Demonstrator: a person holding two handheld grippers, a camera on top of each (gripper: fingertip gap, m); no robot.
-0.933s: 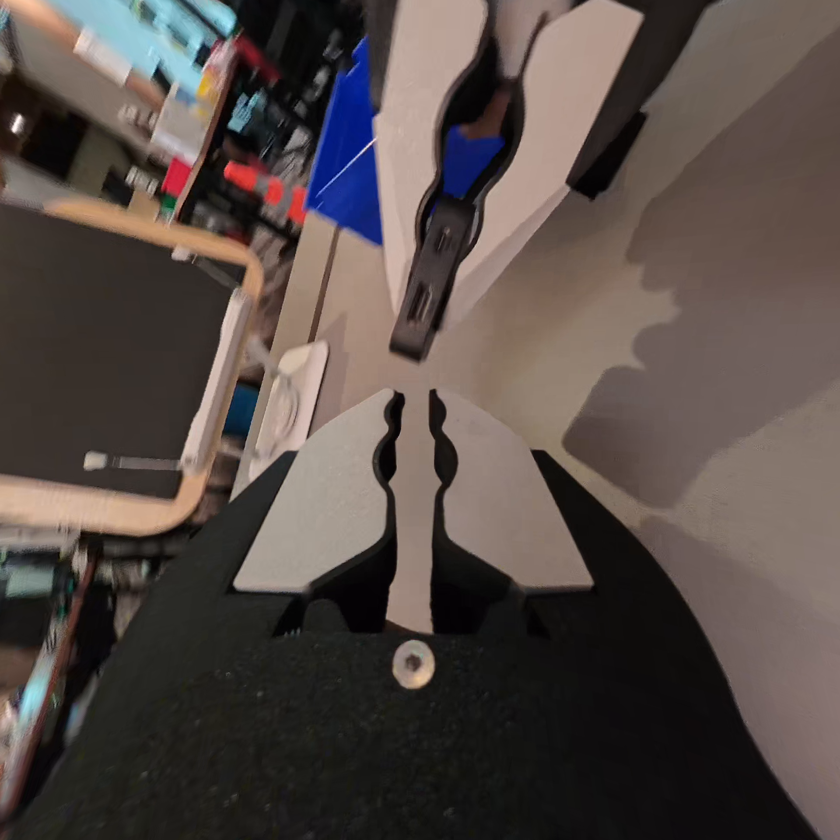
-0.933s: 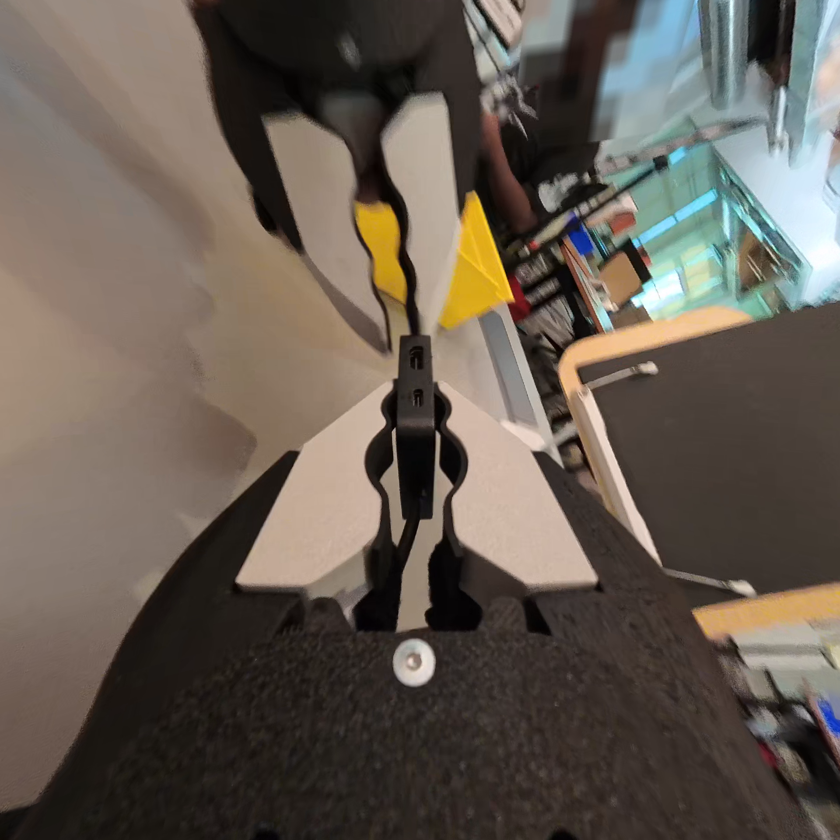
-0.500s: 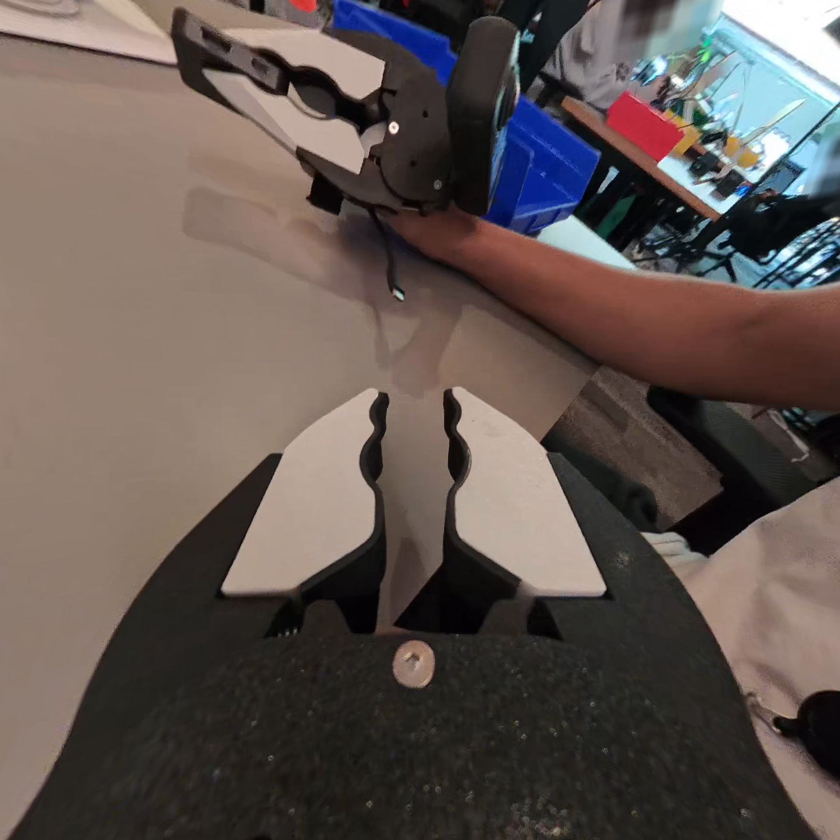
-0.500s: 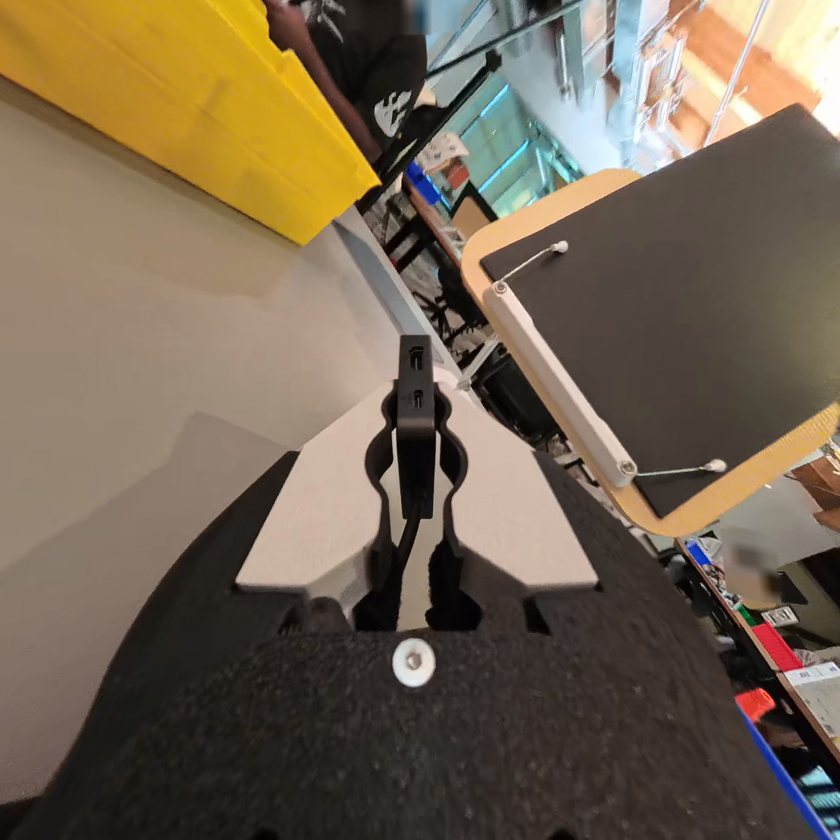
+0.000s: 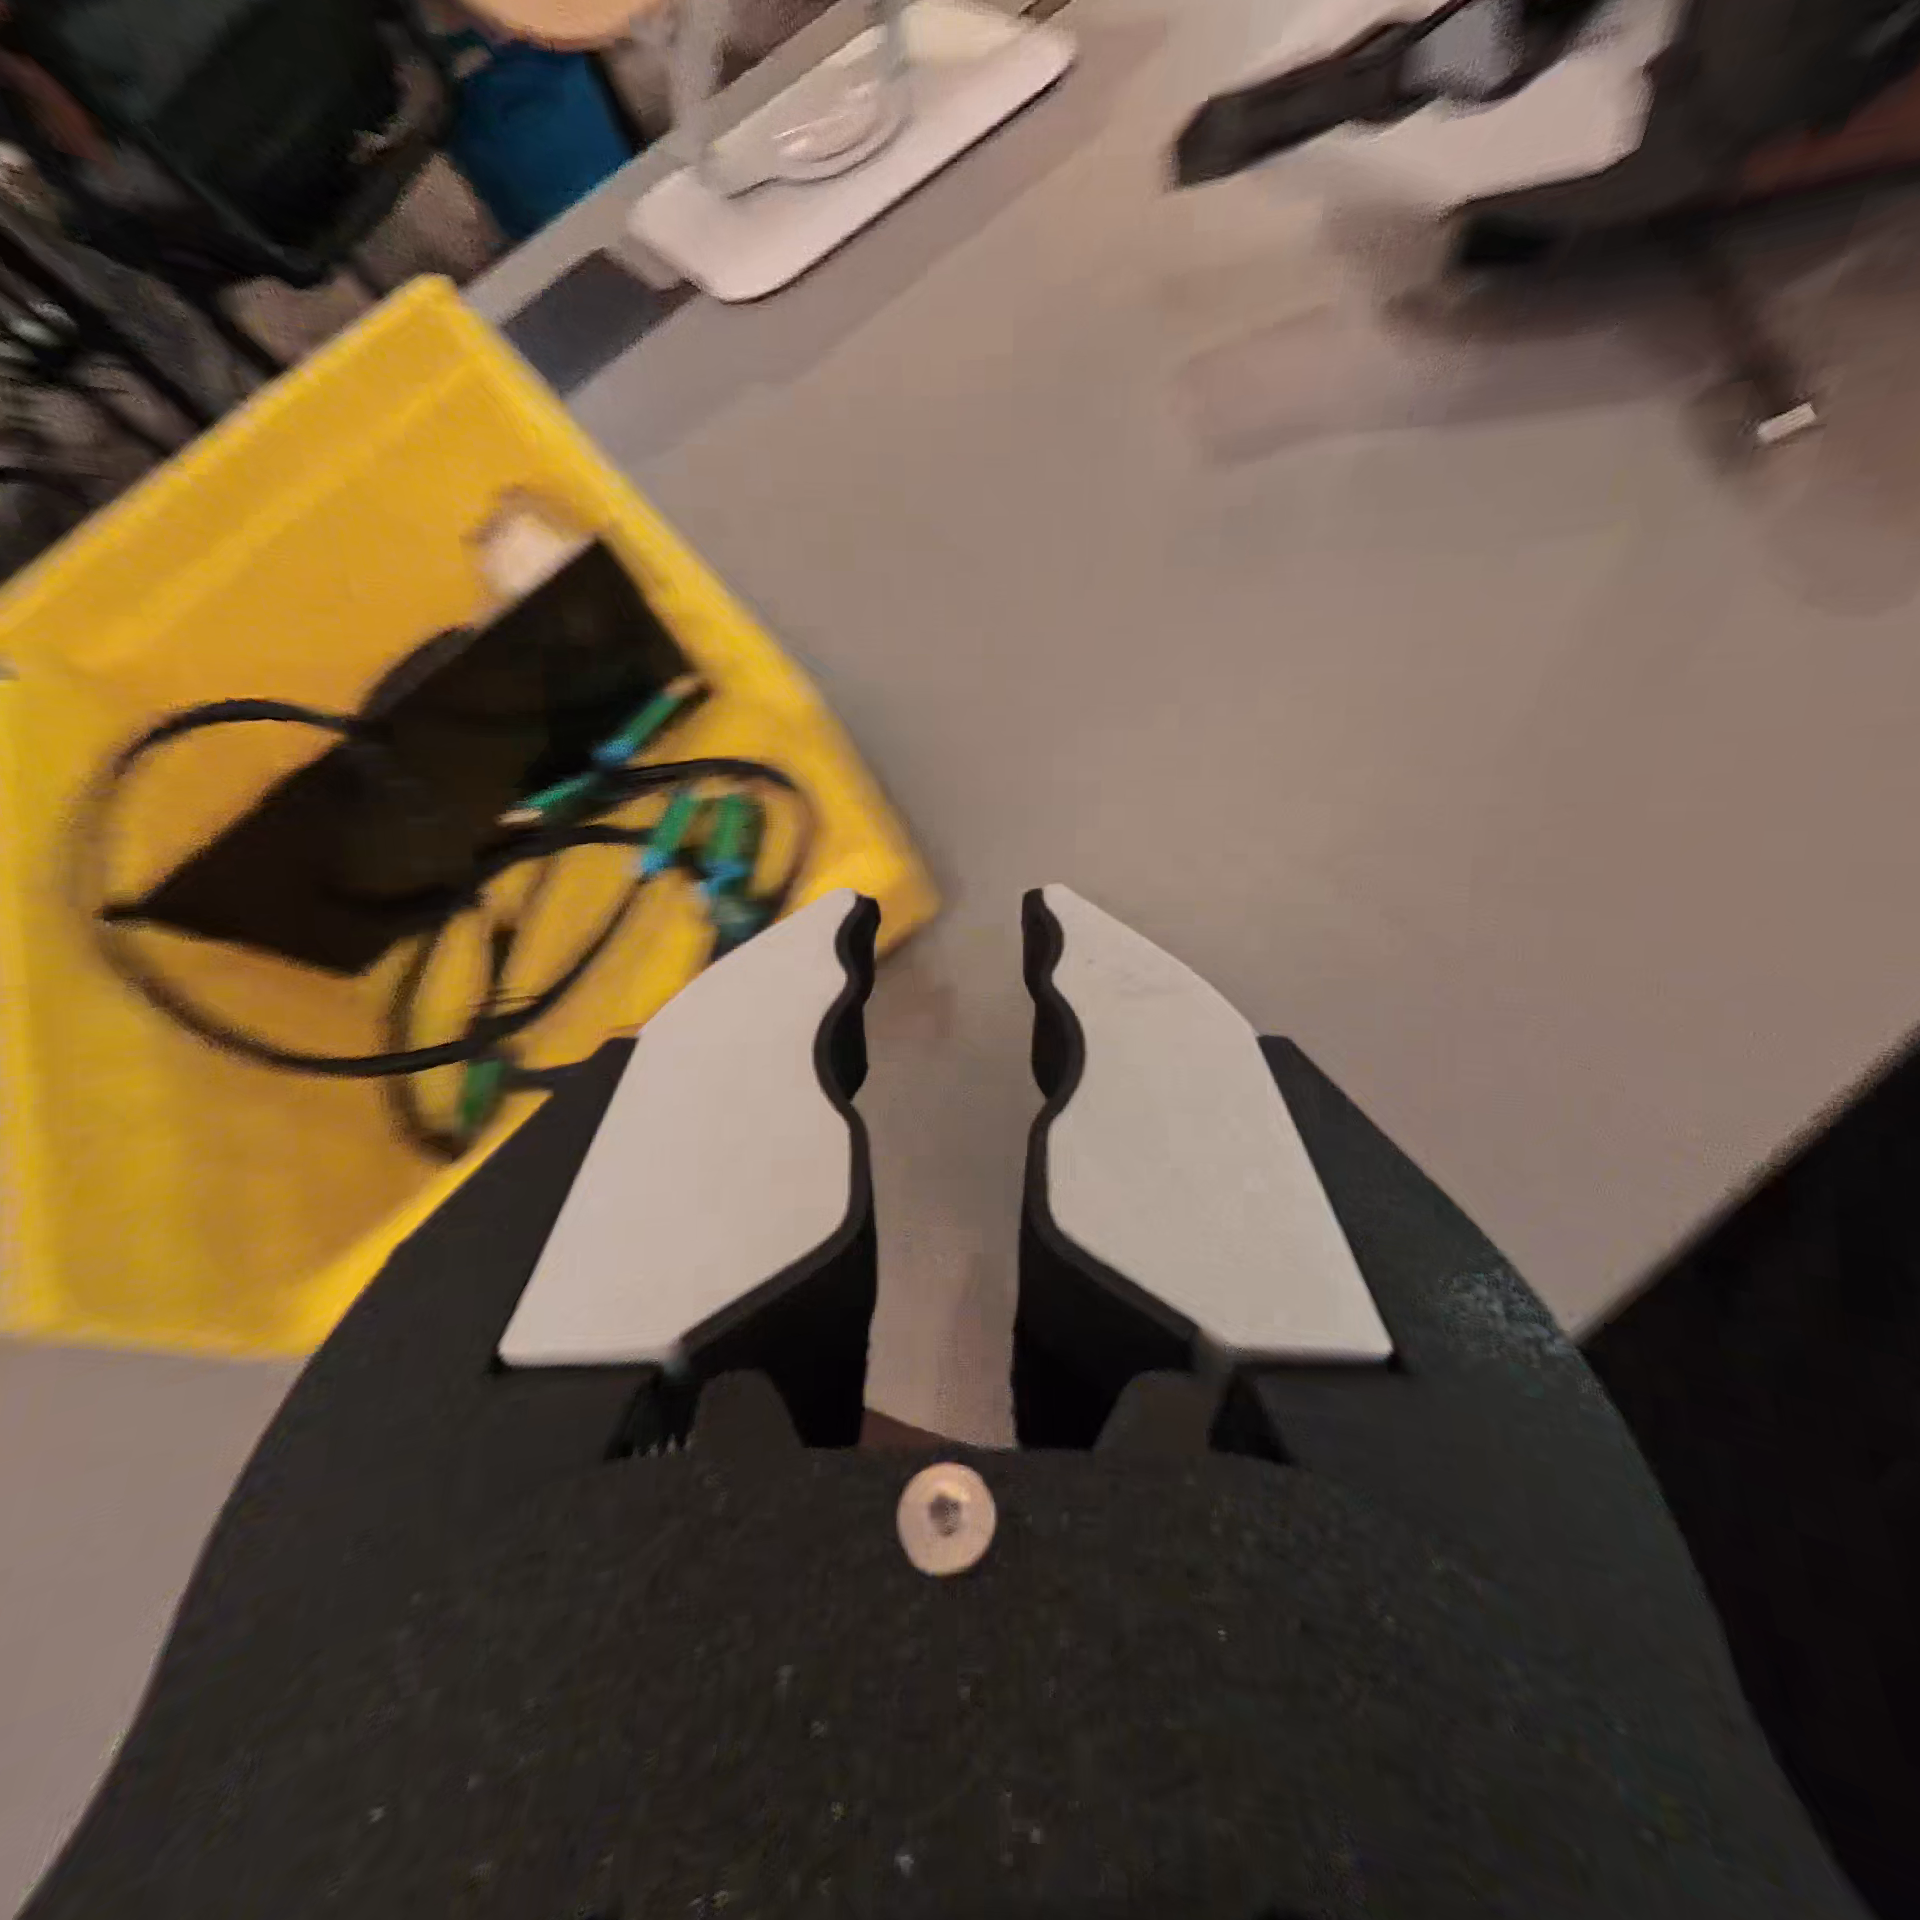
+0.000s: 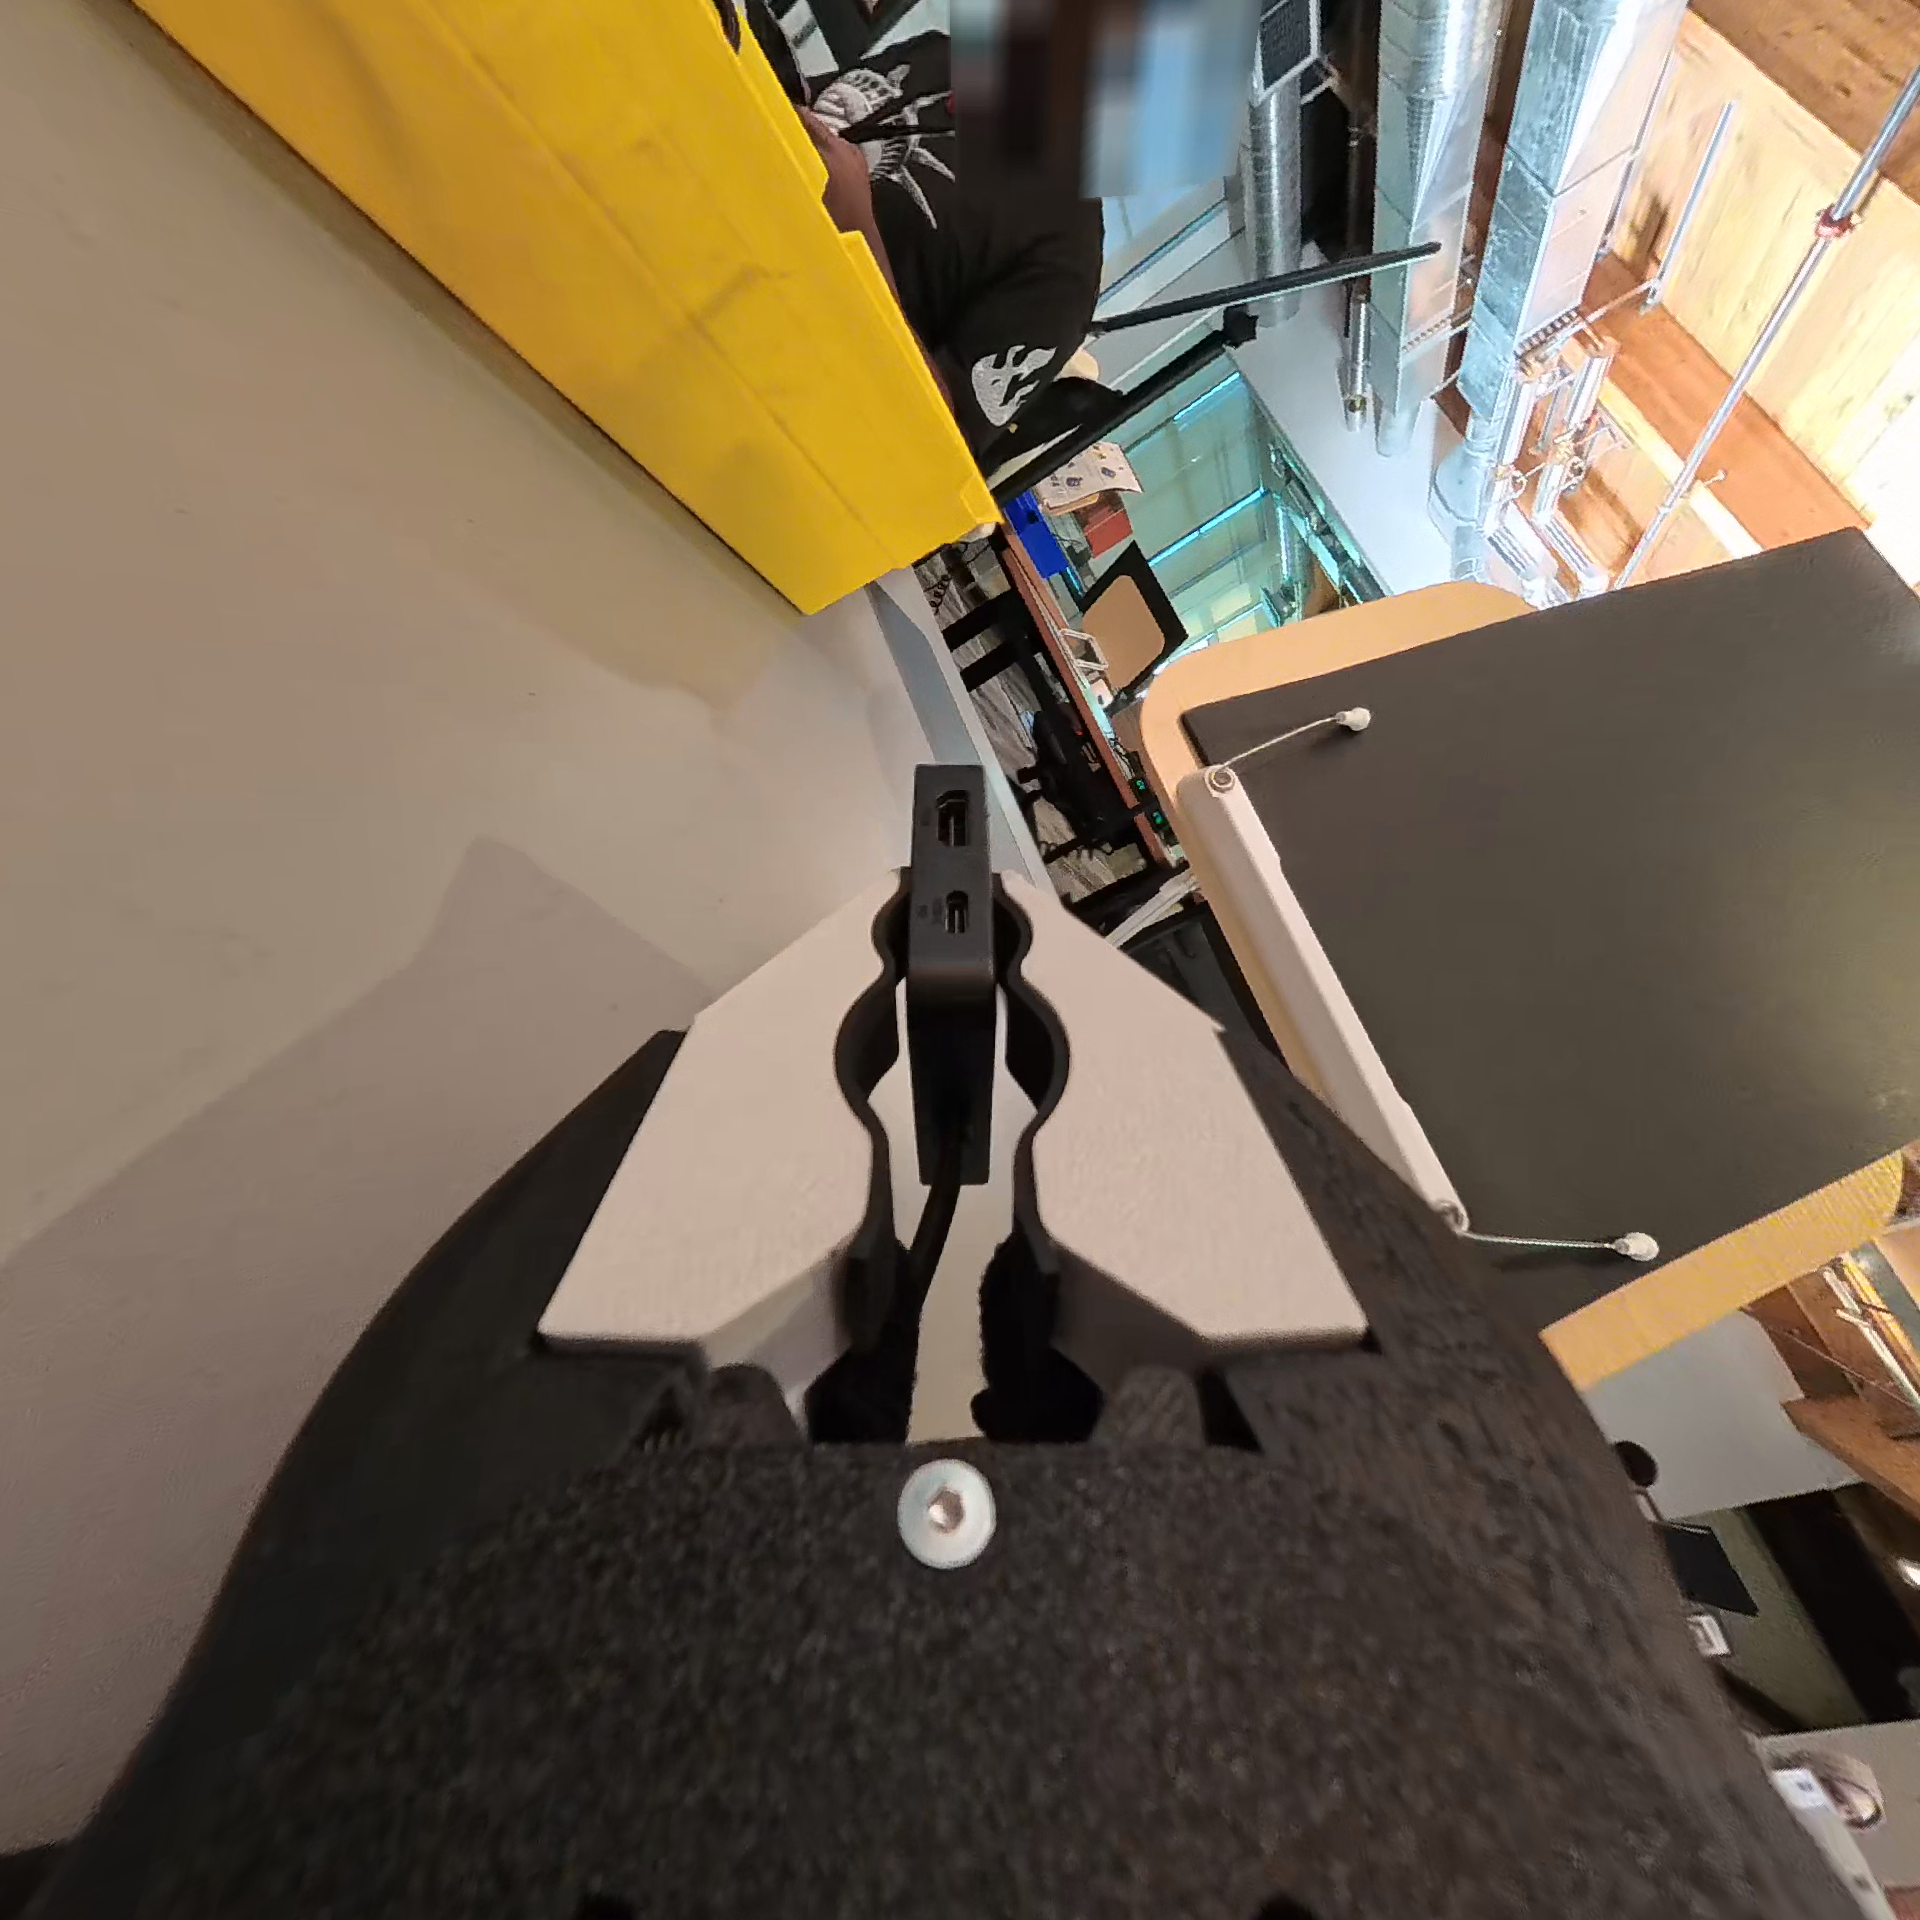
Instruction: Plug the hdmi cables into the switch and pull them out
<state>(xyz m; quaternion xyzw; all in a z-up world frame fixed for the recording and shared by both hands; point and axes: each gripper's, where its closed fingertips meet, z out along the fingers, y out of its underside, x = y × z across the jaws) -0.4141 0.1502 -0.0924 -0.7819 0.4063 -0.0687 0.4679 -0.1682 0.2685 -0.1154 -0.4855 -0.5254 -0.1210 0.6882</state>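
The left gripper [image 5: 950, 906], the one with pale grey fingers on a black grainy body, has its jaws apart with nothing between them, just the grey matte tabletop [image 5: 1299, 727] showing through the gap. It hangs over the table right beside the corner of a yellow plastic bin [image 5: 343, 520]. Inside that bin sits a flat black rectangular thing [image 5: 416, 800] with a tangle of thin black cables with green and blue connector ends [image 5: 665, 842] looped around it; it's blurry, so which cable is which can't be told. Farther out there's a white flat pad with rounded corners [image 5: 842, 156] near the table edge. At top right the other tool is only a dark smear, with a small silvery plug end [image 5: 1785, 424] lying on the table below it.

The right gripper [image 6: 951, 883] is clamped on the small black slim switch box [image 6: 951, 997], held edge-up between the fingers. Its two open ports face away from the camera, nothing plugged in, and its own black lead runs back down into the gripper. Beyond that is the long yellow bin wall [image 6: 644, 291], then a black panel with a light wooden rim [image 6: 1558, 883] on the right.
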